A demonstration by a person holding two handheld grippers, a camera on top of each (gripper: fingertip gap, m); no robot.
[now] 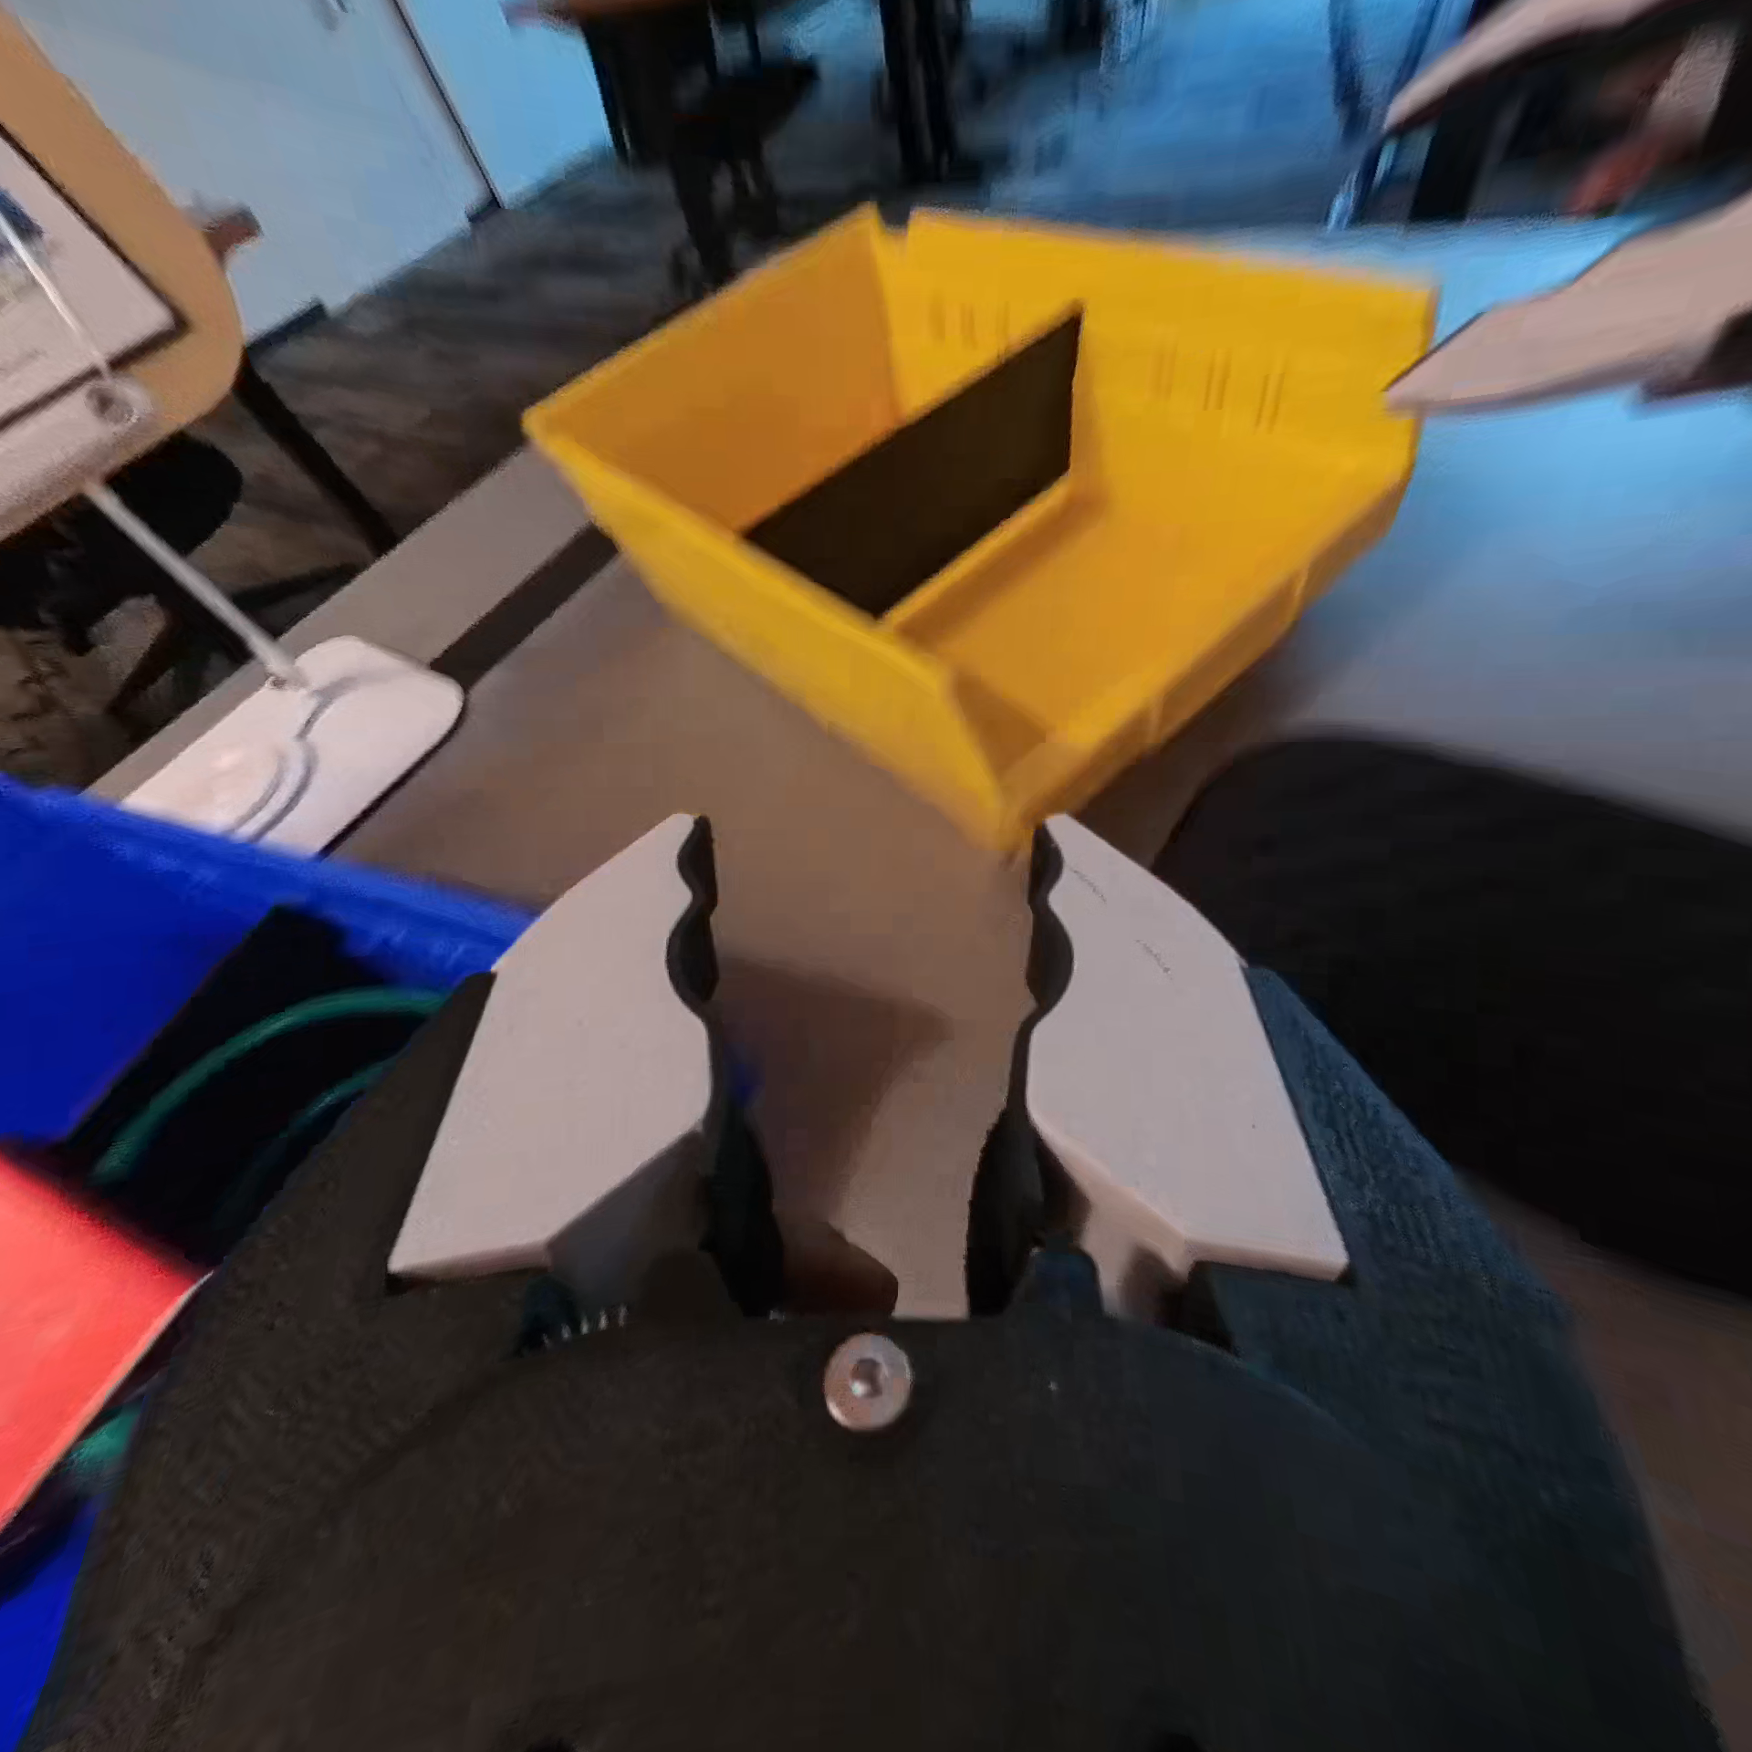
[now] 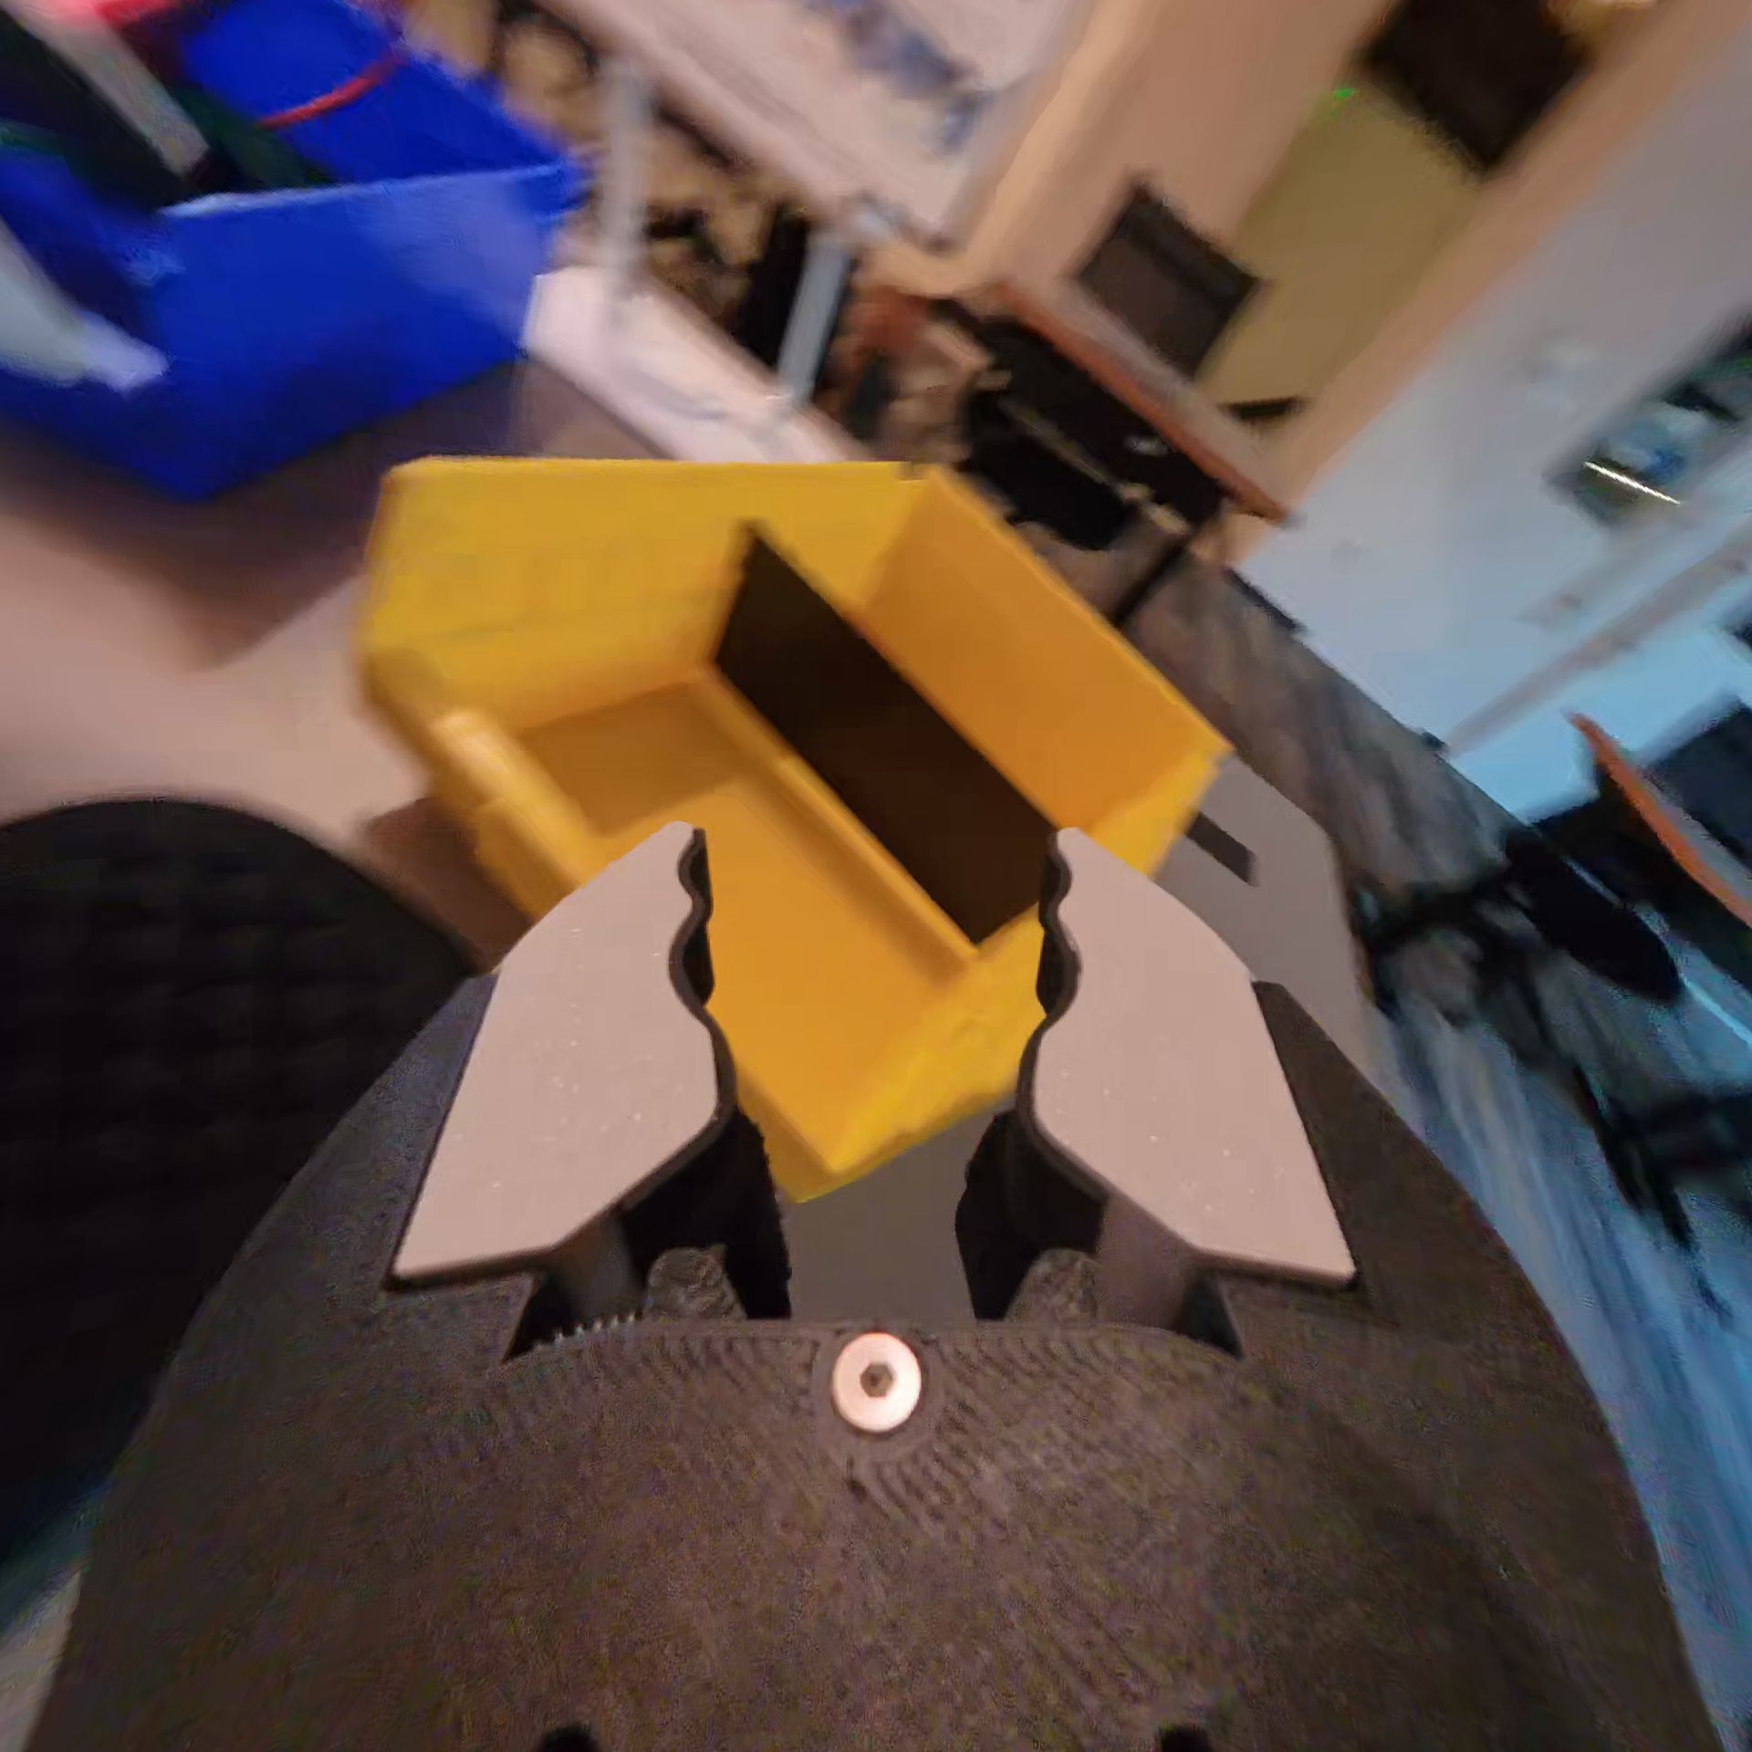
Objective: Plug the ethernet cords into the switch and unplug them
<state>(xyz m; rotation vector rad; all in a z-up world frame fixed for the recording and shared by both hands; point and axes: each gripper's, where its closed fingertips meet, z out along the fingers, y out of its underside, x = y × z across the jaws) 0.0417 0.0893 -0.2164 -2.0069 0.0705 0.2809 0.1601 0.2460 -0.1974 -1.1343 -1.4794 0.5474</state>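
A blurred office with other tables lies beyond the grey desk [image 1: 683,720] I work at. A yellow bin [image 1: 1185,588] split by a black divider [image 1: 929,474] stands near the desk's far edge; both its compartments look bare. My left gripper [image 1: 870,844] hangs over bare desk just short of it, jaws well apart, holding nothing. My right gripper [image 2: 872,853] hovers above the bin's near compartment, equally wide and empty. A blue bin [image 1: 190,901] at the left edge holds a green cord [image 1: 284,1033]. I cannot find the switch.
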